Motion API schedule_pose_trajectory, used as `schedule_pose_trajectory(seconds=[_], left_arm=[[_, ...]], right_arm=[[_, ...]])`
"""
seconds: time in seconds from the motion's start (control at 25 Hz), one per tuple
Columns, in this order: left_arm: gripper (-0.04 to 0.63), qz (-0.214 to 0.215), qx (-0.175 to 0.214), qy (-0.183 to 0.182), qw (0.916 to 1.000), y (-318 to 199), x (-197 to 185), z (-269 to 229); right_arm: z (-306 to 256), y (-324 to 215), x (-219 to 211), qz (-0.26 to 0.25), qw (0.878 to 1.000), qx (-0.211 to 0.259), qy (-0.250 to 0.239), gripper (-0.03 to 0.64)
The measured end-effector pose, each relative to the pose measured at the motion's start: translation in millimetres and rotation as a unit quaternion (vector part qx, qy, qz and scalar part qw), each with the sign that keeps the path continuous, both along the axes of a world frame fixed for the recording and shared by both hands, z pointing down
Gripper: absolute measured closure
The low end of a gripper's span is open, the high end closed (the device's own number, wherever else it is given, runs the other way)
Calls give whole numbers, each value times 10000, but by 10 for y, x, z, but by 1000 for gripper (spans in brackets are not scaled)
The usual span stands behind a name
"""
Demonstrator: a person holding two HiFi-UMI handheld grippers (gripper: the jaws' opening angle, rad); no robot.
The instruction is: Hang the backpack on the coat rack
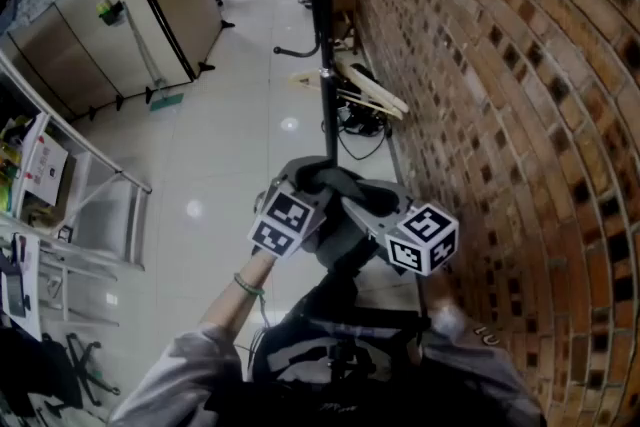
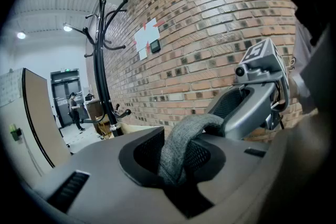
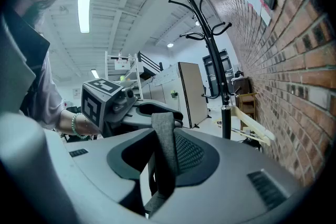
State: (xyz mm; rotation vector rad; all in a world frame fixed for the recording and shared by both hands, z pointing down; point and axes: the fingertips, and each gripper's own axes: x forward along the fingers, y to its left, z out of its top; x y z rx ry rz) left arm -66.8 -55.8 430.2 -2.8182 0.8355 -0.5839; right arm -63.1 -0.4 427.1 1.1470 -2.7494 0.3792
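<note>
Dark fabric backpack (image 1: 345,360): hangs beneath both tools. Its grey woven strap (image 2: 185,134) is clamped in the left gripper (image 2: 176,162) and right gripper (image 3: 160,157). Black metal coat rack (image 1: 322,15) stands ahead, well apart. Pick-up looks done; hooking remains.

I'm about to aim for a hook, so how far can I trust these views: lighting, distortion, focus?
Head view: dim, brick wall bowed by the wide lens, coat rack dark yet sharp. Left gripper view: strong fisheye, black corners, rack only a silhouette, strap crisp up close. Right gripper view: ceiling light glares, rack clear against the pale ceiling.
</note>
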Motion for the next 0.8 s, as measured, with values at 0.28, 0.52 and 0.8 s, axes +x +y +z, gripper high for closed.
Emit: schedule_pose_trajectory(seconds=[0.28, 0.52, 0.8], left_arm=[[511, -27, 36, 80, 10000, -580, 187, -28], [511, 42, 278, 103, 9996, -1128, 345, -252], [511, -77, 434, 48, 9990, -1570, 469, -403]], right_arm=[[-18, -582, 174, -51, 10000, 8, 34, 494], [-220, -1122, 327, -178, 9998, 116, 51, 494], [-358, -1579, 459, -327, 9990, 310, 60, 494]])
